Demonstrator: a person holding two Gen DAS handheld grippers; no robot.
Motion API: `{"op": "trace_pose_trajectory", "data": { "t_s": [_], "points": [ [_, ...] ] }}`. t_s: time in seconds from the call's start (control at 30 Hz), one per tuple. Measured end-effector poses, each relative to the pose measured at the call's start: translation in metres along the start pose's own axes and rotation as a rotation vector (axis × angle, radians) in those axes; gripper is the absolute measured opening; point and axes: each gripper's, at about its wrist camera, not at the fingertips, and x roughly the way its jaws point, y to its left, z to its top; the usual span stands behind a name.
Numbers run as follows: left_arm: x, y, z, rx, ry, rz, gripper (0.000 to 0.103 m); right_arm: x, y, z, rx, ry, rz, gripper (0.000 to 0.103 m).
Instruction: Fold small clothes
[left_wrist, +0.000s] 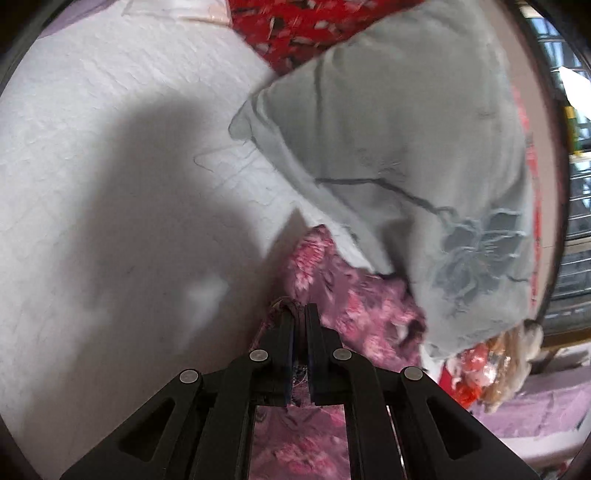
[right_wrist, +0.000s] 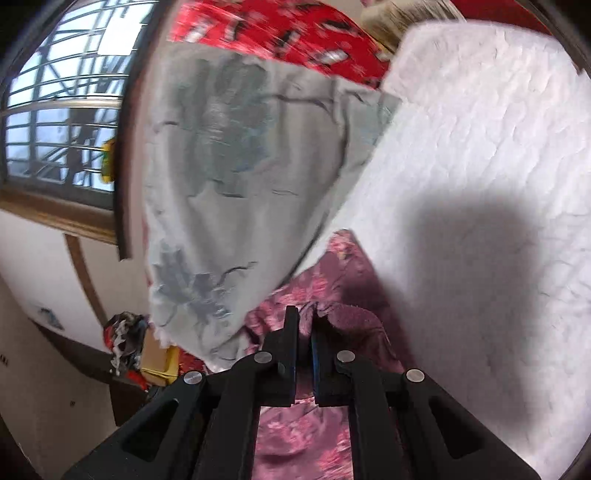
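We see daylight coming from the barred window (right_wrist: 55, 122), which reads pale and slightly washed out. The white bedcover (left_wrist: 110, 129) is bright, with a large soft-edged dark shadow falling across it in both views. Motion blur smears the red patterned fabric (right_wrist: 280, 33) and the grey flowered cloth (left_wrist: 406, 147), and the pink floral garment (left_wrist: 351, 302) looks soft too. The black gripper linkages are sharper. Fisheye distortion bends straight lines near the dark circular rim.
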Motion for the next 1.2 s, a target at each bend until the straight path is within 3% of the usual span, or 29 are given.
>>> {"op": "trace_pose_trajectory", "data": {
  "t_s": [0.13,0.23,0.33,0.37,0.4,0.43,0.53,0.73,0.83,0.93,1.03,1.13,1.2],
  "points": [
    [0.018,-0.007,0.010,-0.006,0.044,0.003,0.004,0.014,-0.002,0.004,0.031,0.070,-0.044,0.011],
    [0.016,-0.012,0.023,-0.055,0.050,-0.072,0.004,0.014,0.005,0.018,0.094,0.088,0.017,0.012],
    [0.006,-0.008,0.036,-0.128,-0.005,-0.111,0.010,0.012,0.008,0.035,0.164,0.046,0.039,0.029],
    [0.003,-0.006,0.040,-0.143,-0.015,-0.118,0.013,0.010,0.006,0.038,0.205,0.019,0.037,0.041],
    [0.002,-0.006,0.043,-0.139,-0.017,-0.125,0.018,0.005,0.003,0.039,0.245,-0.020,0.032,0.044],
    [-0.001,-0.008,0.044,-0.109,-0.013,-0.115,0.024,0.000,0.000,0.040,0.270,-0.052,0.045,0.044],
    [-0.003,-0.021,0.030,0.090,-0.003,-0.036,0.028,-0.013,-0.002,0.038,0.271,-0.064,0.111,0.044],
    [0.020,-0.034,-0.026,0.422,0.155,-0.031,0.028,-0.001,0.006,0.002,0.089,0.173,0.036,0.047],
    [0.047,-0.053,-0.045,0.524,0.200,0.009,0.028,0.021,0.012,-0.017,0.031,0.253,0.020,0.047],
    [0.080,-0.080,-0.038,0.531,0.184,0.067,0.028,0.047,0.021,-0.023,-0.015,0.267,-0.002,0.047],
    [0.093,-0.102,-0.008,0.484,0.079,0.180,0.025,0.065,0.034,-0.013,-0.071,0.211,-0.076,0.047],
    [0.077,-0.100,0.031,0.336,-0.041,0.167,0.025,0.046,0.043,0.003,-0.116,0.065,-0.092,0.047],
    [0.071,-0.094,0.045,0.315,-0.055,0.175,0.025,0.025,0.039,0.015,-0.146,-0.005,-0.155,0.052]
  ]
}}
